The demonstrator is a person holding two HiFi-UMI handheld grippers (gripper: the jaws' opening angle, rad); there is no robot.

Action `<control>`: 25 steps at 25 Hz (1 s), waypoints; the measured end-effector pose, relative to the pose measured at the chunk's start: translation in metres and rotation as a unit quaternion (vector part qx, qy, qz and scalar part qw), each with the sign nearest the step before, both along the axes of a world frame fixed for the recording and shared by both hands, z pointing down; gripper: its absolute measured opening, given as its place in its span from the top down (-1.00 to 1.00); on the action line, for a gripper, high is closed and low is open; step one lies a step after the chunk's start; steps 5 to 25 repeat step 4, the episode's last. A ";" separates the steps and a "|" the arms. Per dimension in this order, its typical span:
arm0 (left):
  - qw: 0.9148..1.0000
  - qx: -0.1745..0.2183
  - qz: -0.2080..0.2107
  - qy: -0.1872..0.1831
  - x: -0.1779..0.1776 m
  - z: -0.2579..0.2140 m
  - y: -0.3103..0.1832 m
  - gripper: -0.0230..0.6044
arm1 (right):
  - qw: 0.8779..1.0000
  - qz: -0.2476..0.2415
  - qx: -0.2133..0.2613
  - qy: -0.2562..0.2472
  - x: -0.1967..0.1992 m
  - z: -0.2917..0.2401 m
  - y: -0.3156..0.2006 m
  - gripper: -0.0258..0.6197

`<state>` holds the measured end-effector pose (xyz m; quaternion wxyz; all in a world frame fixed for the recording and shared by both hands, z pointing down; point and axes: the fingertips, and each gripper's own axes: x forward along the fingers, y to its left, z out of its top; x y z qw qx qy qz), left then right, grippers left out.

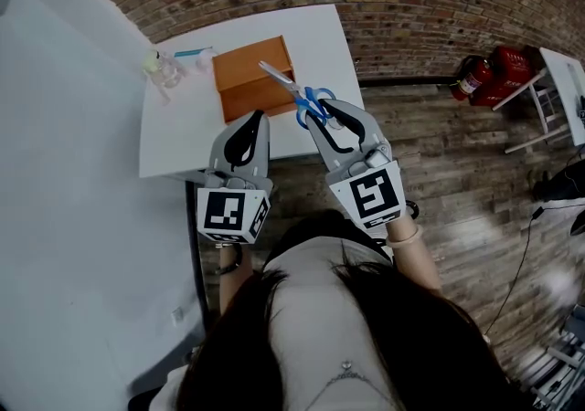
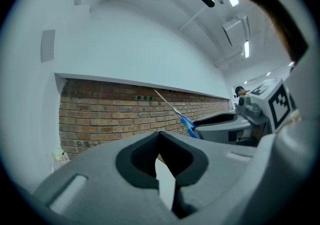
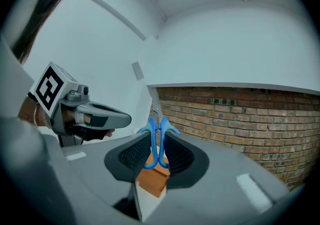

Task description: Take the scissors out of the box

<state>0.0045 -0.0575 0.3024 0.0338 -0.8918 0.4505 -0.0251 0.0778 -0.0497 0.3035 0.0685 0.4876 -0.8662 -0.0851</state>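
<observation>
Right gripper view shows the blue-handled scissors clamped by the handles in the right gripper's jaws, raised above the orange box on the white tabletop, while the left gripper's jaws seem closed together, empty.

The head camera is looking steeply down from above the person onto the counter and both grippers close below. Each gripper camera is riding just behind its own fingers, facing level toward the brick wall. The left gripper view is catching the right gripper at its right side, and conversely. All three are sharing the scissors.
</observation>
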 end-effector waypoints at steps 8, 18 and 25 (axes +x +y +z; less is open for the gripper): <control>1.000 -0.001 0.000 0.000 0.002 0.000 -0.001 0.93 | 1.000 -0.002 -0.001 0.004 0.001 0.001 -0.001 0.62; 1.000 -0.001 0.000 0.000 0.002 0.000 -0.001 0.93 | 1.000 -0.002 -0.001 0.004 0.001 0.001 -0.001 0.62; 1.000 -0.001 0.000 0.000 0.002 0.000 -0.001 0.93 | 1.000 -0.002 -0.001 0.004 0.001 0.001 -0.001 0.62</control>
